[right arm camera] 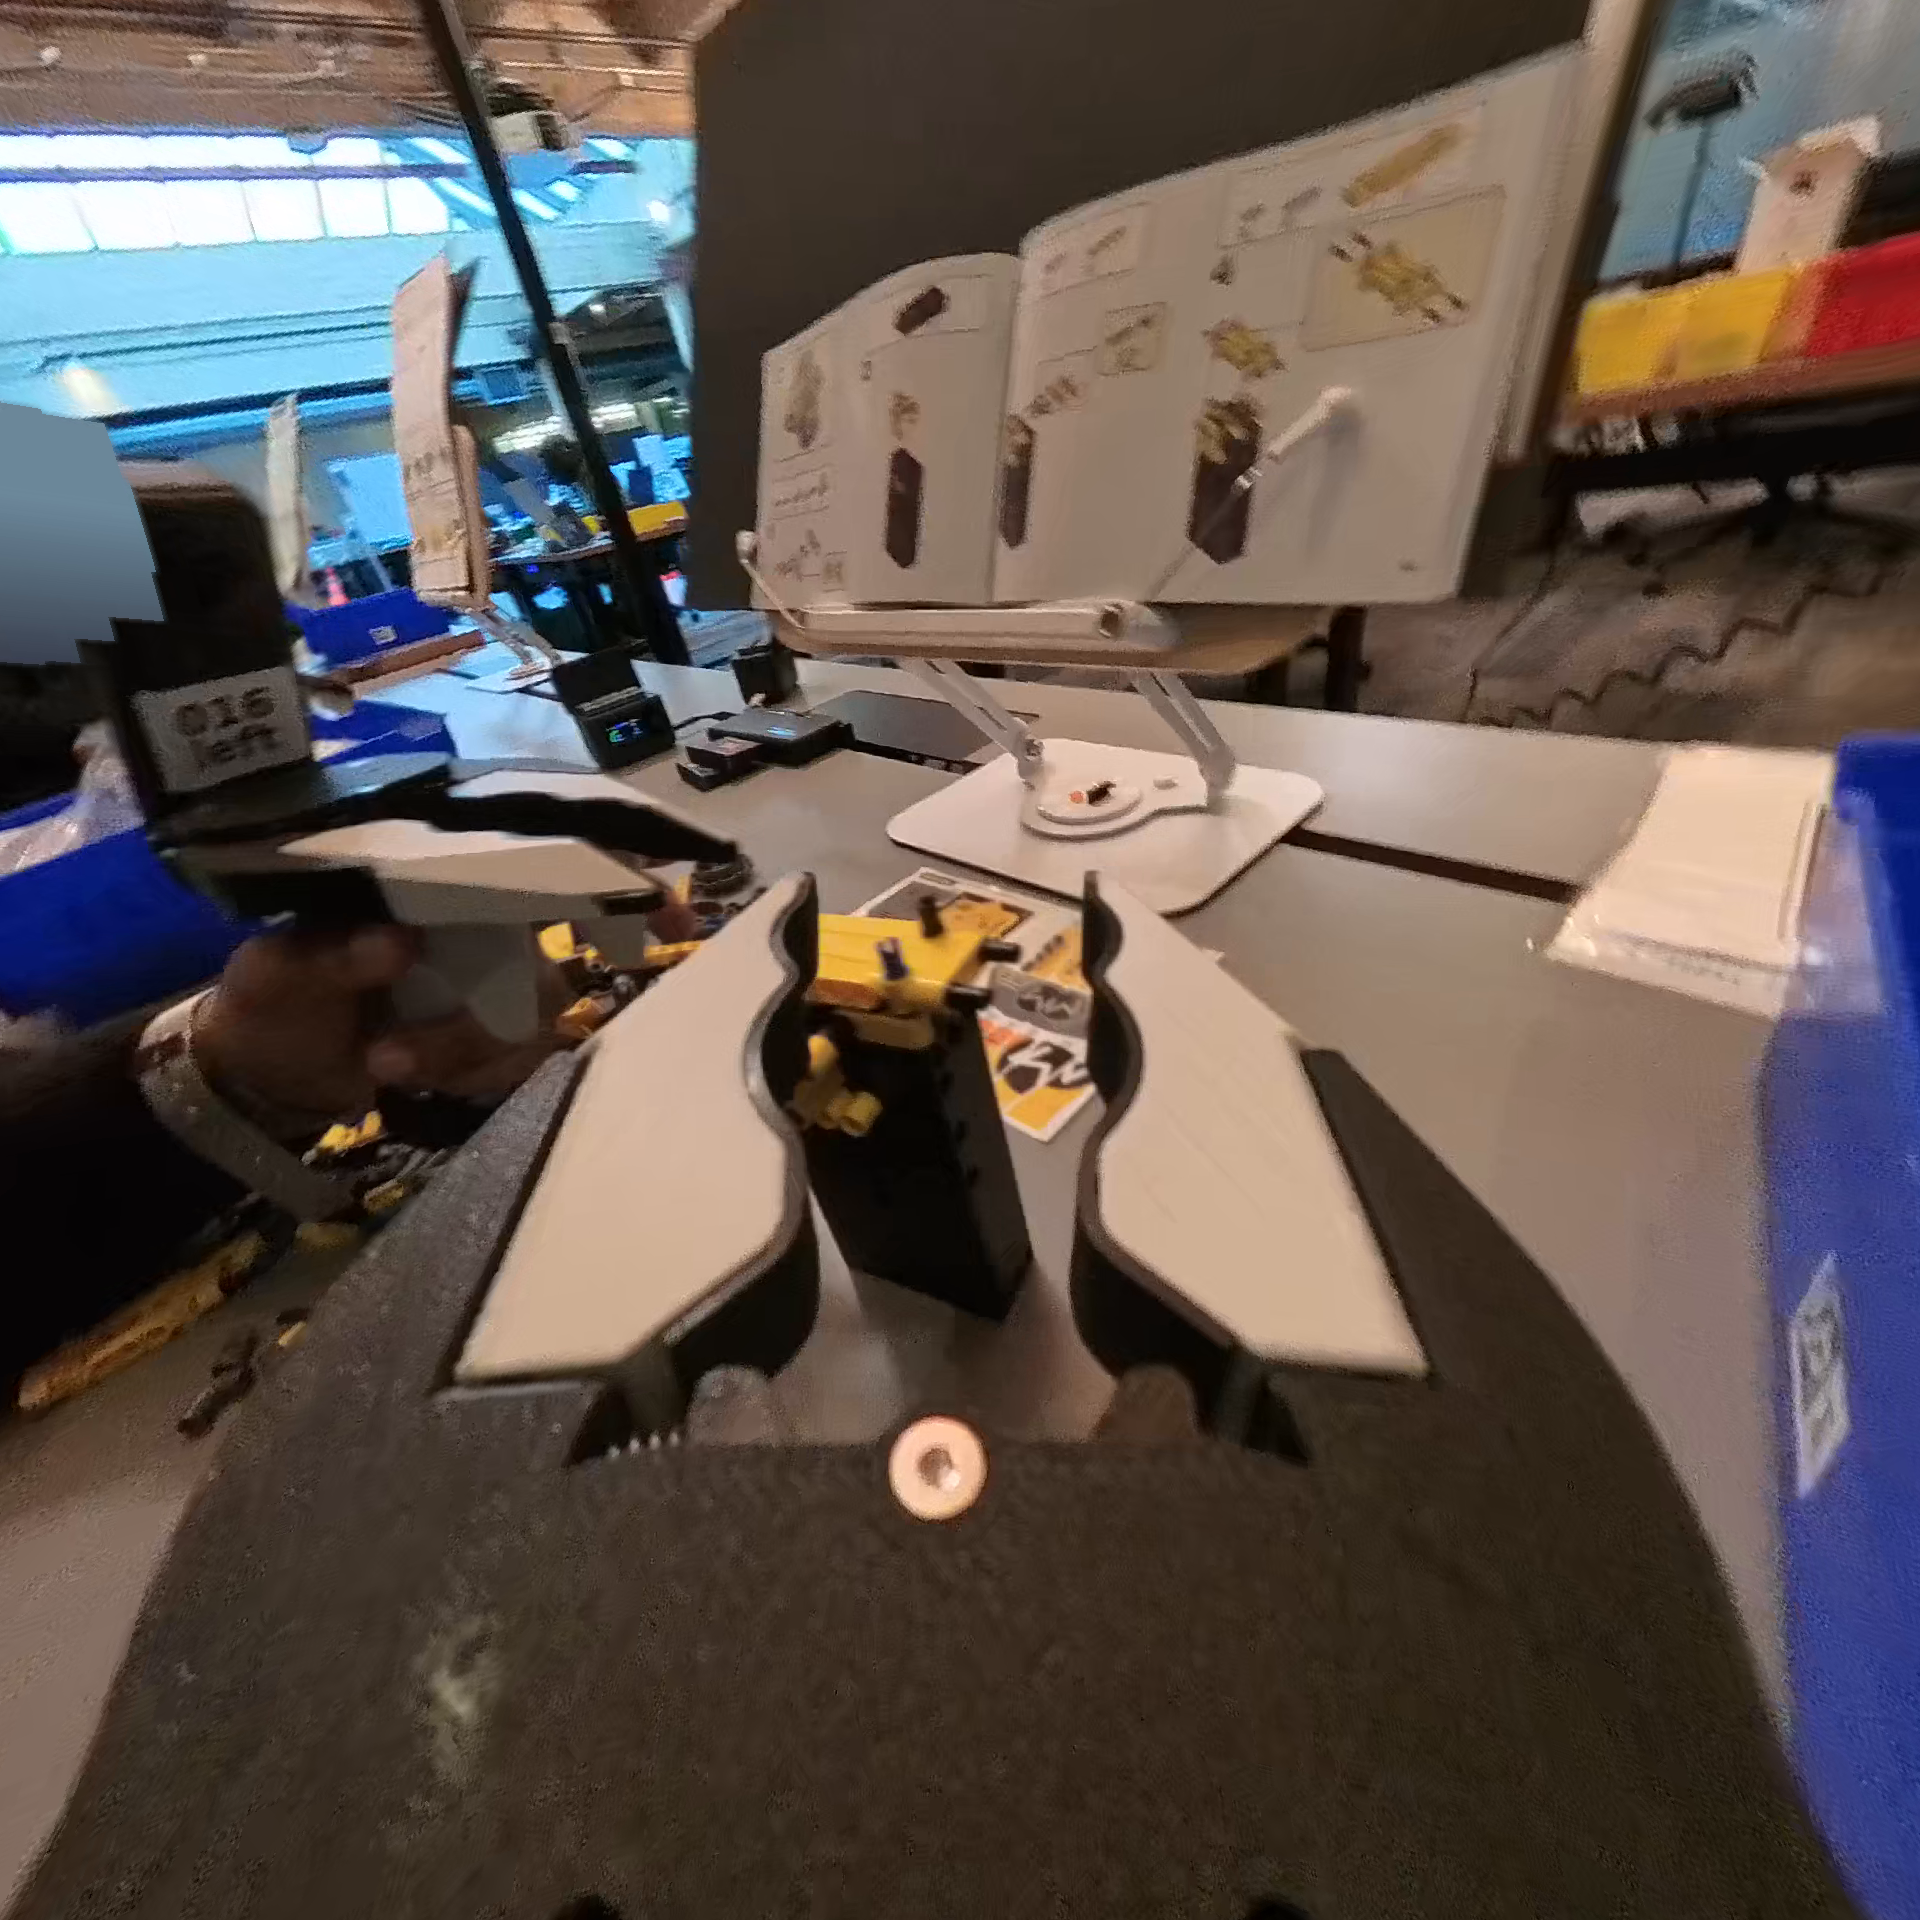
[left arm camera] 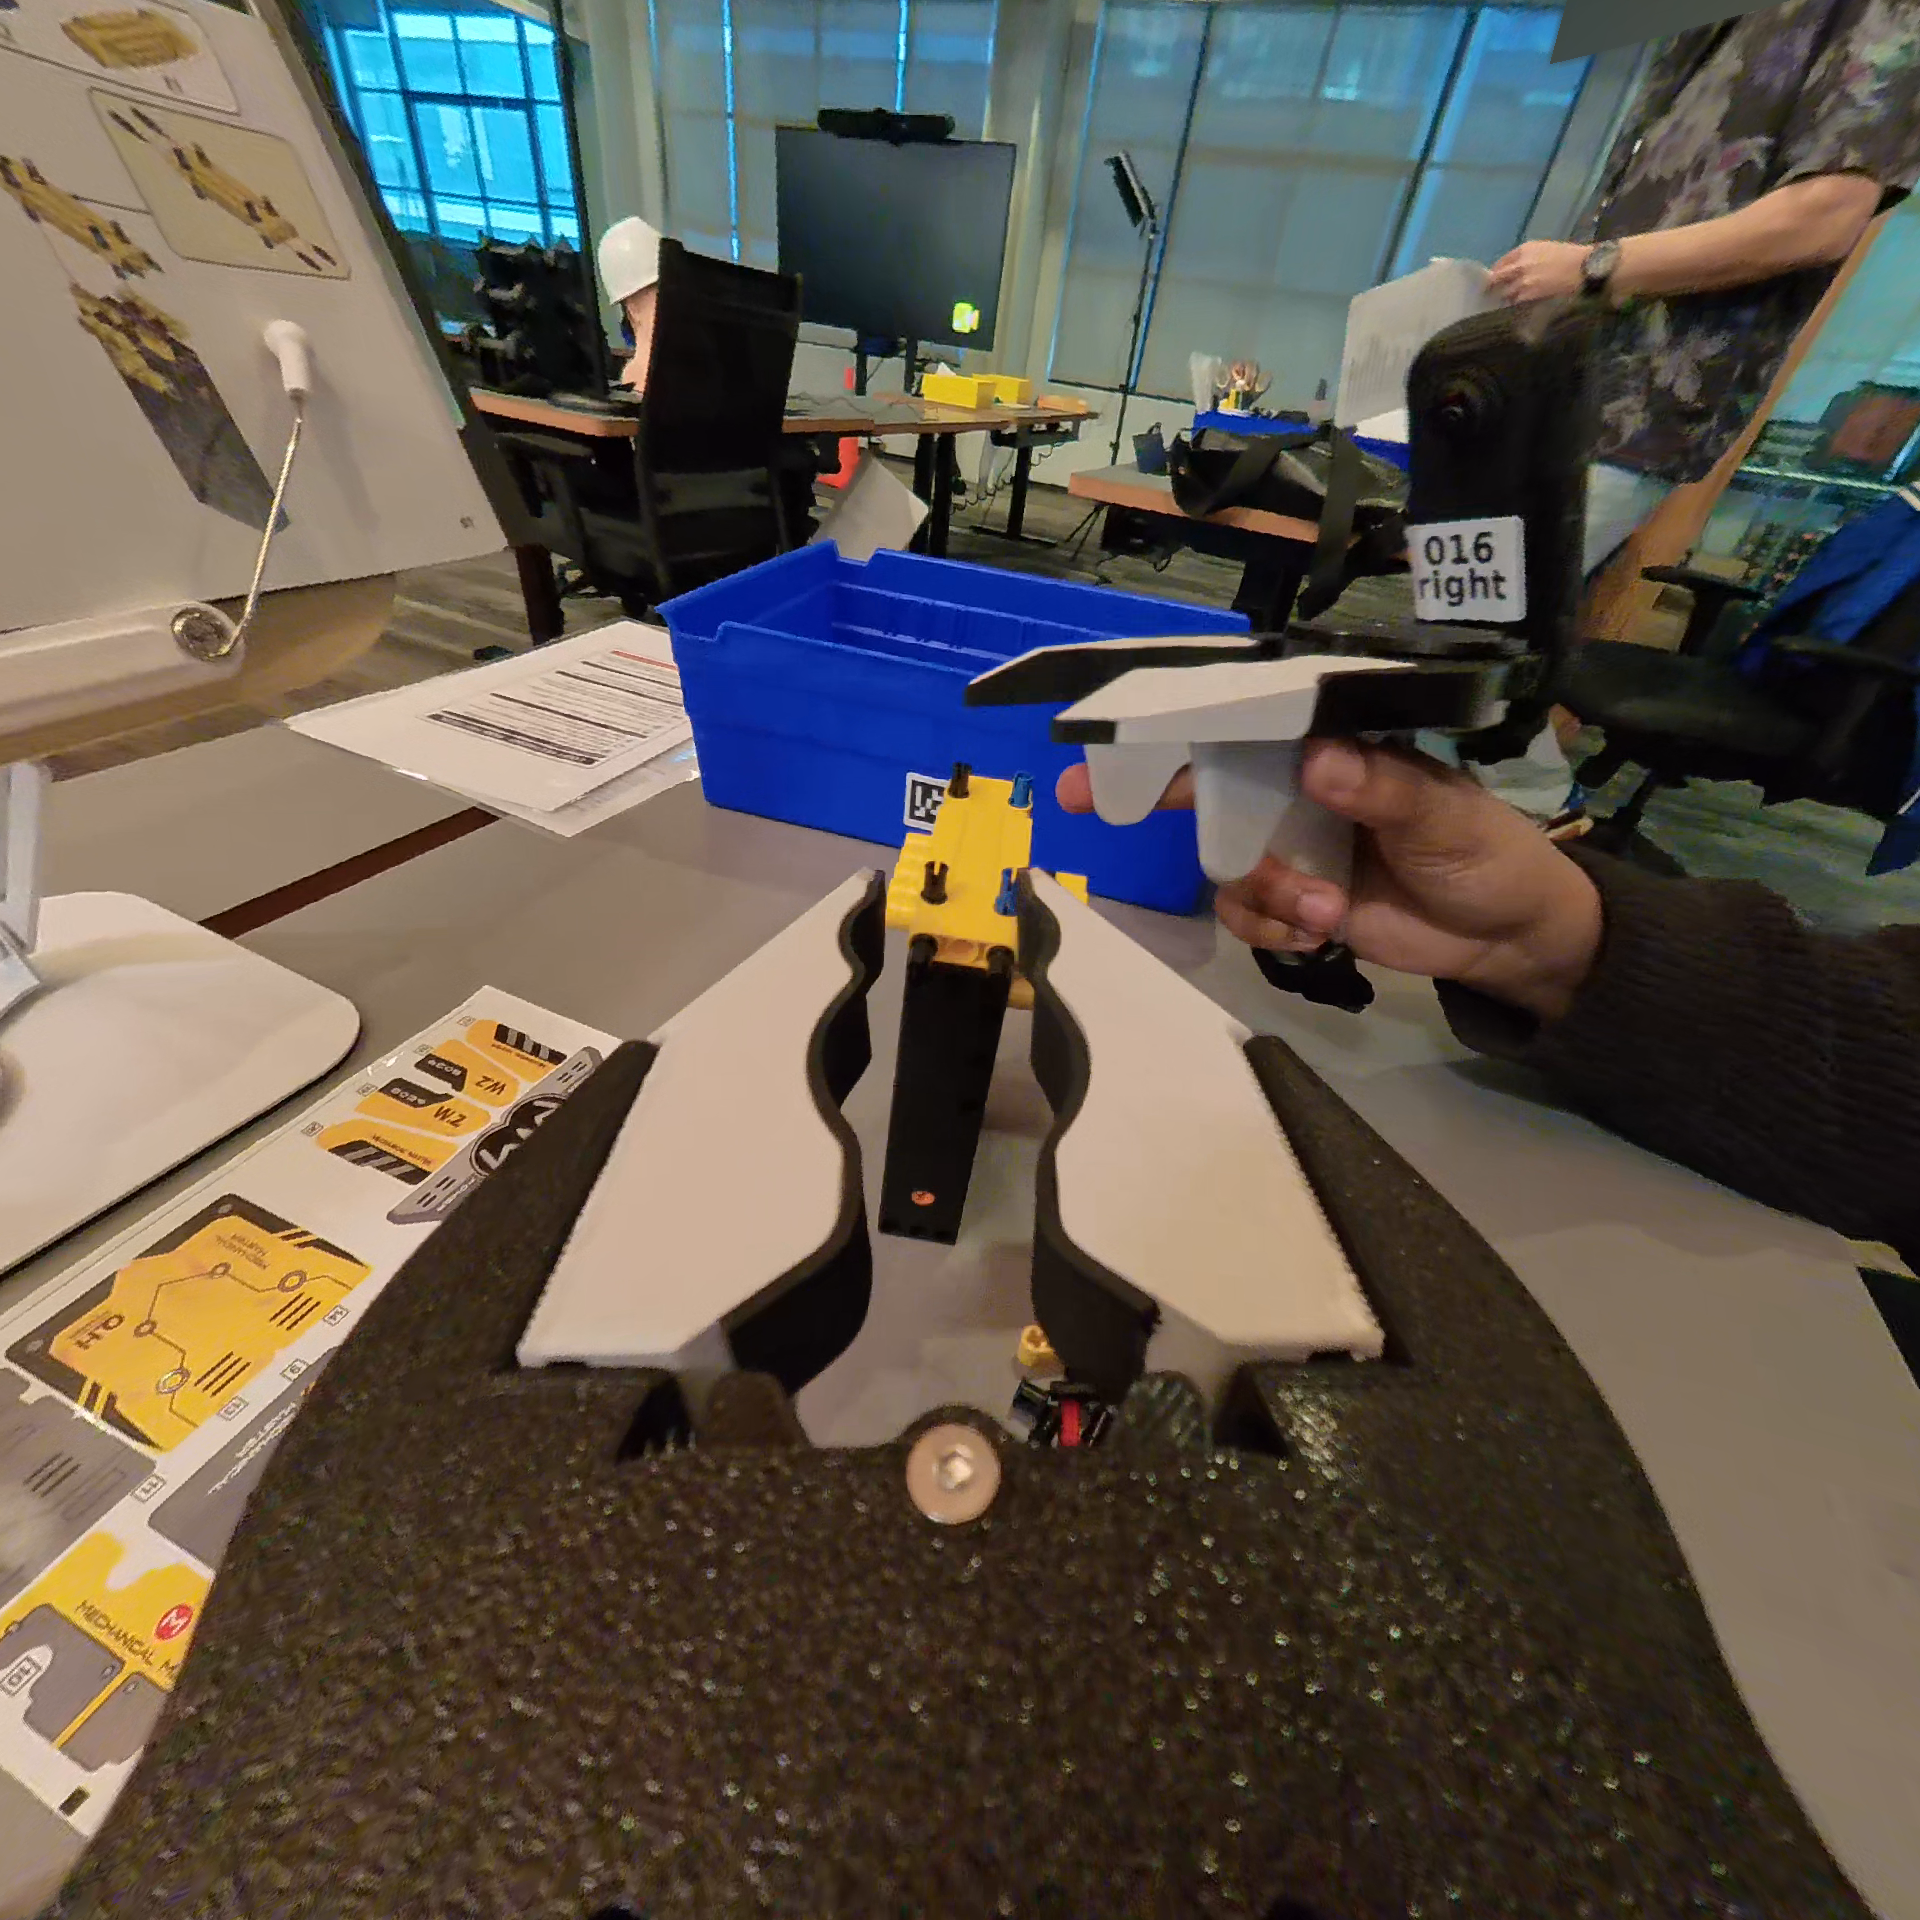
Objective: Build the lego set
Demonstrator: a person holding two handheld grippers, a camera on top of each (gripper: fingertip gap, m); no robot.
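A brick assembly (left arm camera: 935, 1091) has a tall black block with a yellow studded part and black and blue pins at its far end. My left gripper (left arm camera: 954, 899) is shut on its yellow part, just above the grey table (left arm camera: 1558, 1299). My right gripper (left arm camera: 1023, 707) hovers a little above and beyond the assembly, in front of the blue bin, and holds nothing. In the blurred right wrist view the right gripper (right arm camera: 945, 888) is open wide, and the assembly (right arm camera: 914, 1143) shows below between its fingers. The left gripper (right arm camera: 696, 873) comes in from the left there, its tips partly hidden.
A blue bin (left arm camera: 831, 727) stands behind the assembly. An open instruction booklet (right arm camera: 1143, 416) rests on a white stand (right arm camera: 1195, 831). A sticker sheet (left arm camera: 208, 1299) and a printed paper (left arm camera: 561, 717) lie on the table. Loose yellow and black bricks (right arm camera: 343, 1143) lie at the left. A person (left arm camera: 1714, 260) stands behind the right gripper.
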